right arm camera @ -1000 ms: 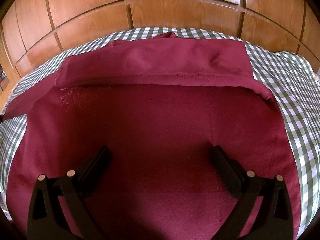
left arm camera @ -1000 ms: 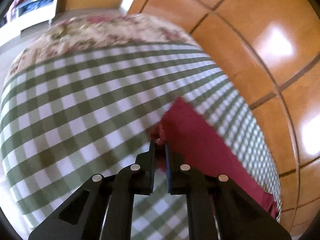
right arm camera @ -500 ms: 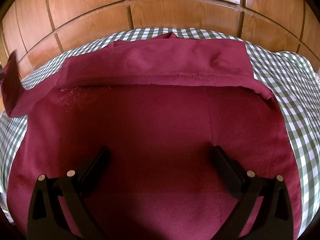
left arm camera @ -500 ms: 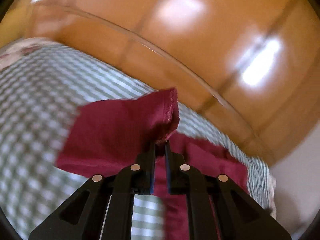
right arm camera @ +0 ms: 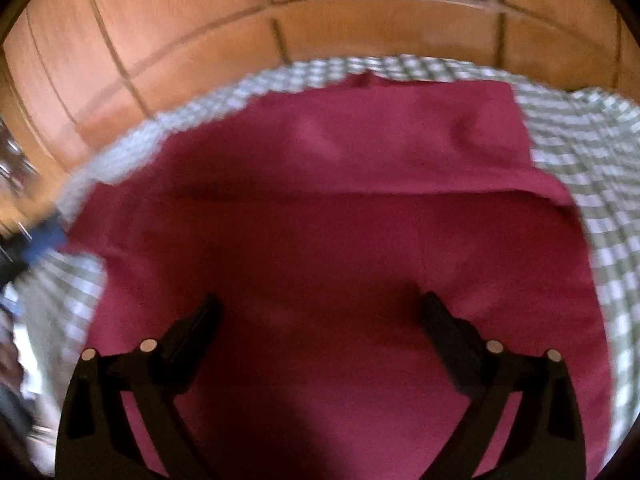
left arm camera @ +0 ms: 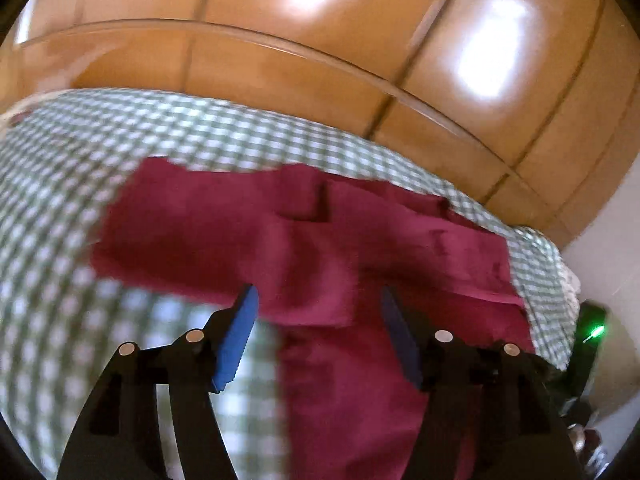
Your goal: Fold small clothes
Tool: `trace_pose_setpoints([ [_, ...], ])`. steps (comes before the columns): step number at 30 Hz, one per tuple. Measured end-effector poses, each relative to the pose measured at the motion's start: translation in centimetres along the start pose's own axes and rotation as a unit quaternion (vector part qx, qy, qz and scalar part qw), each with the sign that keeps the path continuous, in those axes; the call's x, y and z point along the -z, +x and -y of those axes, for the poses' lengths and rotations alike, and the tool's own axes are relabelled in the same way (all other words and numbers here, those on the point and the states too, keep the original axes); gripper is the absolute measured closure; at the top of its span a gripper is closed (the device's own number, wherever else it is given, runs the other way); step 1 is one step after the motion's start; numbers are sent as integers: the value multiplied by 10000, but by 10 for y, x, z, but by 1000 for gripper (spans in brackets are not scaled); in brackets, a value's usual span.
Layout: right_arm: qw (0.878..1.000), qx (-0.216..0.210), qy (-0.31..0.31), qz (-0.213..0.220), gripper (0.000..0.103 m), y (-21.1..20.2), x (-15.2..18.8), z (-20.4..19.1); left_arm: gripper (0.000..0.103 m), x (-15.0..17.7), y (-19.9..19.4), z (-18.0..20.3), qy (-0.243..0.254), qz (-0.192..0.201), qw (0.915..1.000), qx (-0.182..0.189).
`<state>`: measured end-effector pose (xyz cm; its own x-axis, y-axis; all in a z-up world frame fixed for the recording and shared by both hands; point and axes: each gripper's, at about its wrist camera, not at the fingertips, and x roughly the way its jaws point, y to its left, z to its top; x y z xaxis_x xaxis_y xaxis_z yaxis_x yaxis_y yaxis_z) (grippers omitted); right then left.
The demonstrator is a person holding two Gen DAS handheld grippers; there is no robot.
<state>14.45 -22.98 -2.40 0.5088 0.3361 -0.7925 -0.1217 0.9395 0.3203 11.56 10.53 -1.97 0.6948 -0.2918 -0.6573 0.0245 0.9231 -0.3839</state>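
Two folds judged complete, with more outstanding. Locate dark red fabric garment [left arm camera: 320,248] spread flat on green-and-white checked cloth [left arm camera: 80,152], in front of glossy brown wooden panelling [left arm camera: 280,60]. Identify first fold in right wrist view: far band of garment [right arm camera: 360,140] turned back over the body, straight edge running across. Identify second fold in left wrist view: side flap [left arm camera: 208,232] laid inward across the body, lower edge just ahead of the fingertips. Check left gripper [left arm camera: 318,294]: spread wide, blue serrated pads [left arm camera: 236,340] apart, nothing pinched, hovering at the garment's left border and partly over bare checked cloth. Check right gripper [right arm camera: 320,299]: likewise spread wide, nothing between the black fingers, poised low over the near middle of the garment; contact with fabric not determinable. Allow for motion blur in both views and treat seams and hems as unreadable. Garment type not determinable. Estimate progress as roughly midway. Remaining, as judgement only: bring in the opposite side at the right, apparently lying in a single layer, then double the narrowed shape into a compact packet and smooth it down. Before the next grasp, select a free edge and pinch every layer there, to avoid dragging the finished folds open.
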Motion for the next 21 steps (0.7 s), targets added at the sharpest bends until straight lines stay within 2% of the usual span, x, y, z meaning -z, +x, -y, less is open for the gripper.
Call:
trace_pose_setpoints([
  [1, 9993, -358, 49, -83, 11, 6, -7, -14, 41, 2, -5, -8, -70, 19, 9999, -100],
  [5, 9910, -1208, 192, -537, 21, 42, -29, -60, 40, 13, -20, -49, -467, 23, 9975, -535],
  [7, 9858, -1475, 210, -776, 22, 66, -40, -84, 40, 18, -24, -66, -644, -2, 9953, -724],
  [8, 9844, -1514, 188, -876, 23, 76, -43, -93, 37, 19, -24, -72, -708, -30, 9942, -814],
  [9, 9837, -1477, 127, -1019, 28, 89, -47, -104, 33, 21, -24, -78, -777, -55, 9931, -878],
  [10, 9850, -1326, 37, -1106, 34, 101, -49, -115, 32, 23, -24, -83, -848, -63, 9921, -924],
  [11, 9870, -1139, -121, -1128, 55, 107, -49, -124, 32, 24, -23, -87, -901, -93, 9912, -967],
  [12, 9879, -1016, -308, -1128, 88, 110, -51, -131, 32, 26, -23, -90, -934, -110, 9906, -993],
  [13, 9882, -954, -441, -1117, 100, 111, -54, -136, 32, 26, -21, -91, -982, -121, 9897, -1032],
  [17, 9901, -1013, -895, -371, 99, 65, -75, -148, 28, 25, -15, -88, -1075, -121, 9881, -1094],
  [21, 9887, -1045, -1014, 348, 99, 11, -100, -142, 28, 18, -2, -69, -1049, -138, 9884, -1092],
])
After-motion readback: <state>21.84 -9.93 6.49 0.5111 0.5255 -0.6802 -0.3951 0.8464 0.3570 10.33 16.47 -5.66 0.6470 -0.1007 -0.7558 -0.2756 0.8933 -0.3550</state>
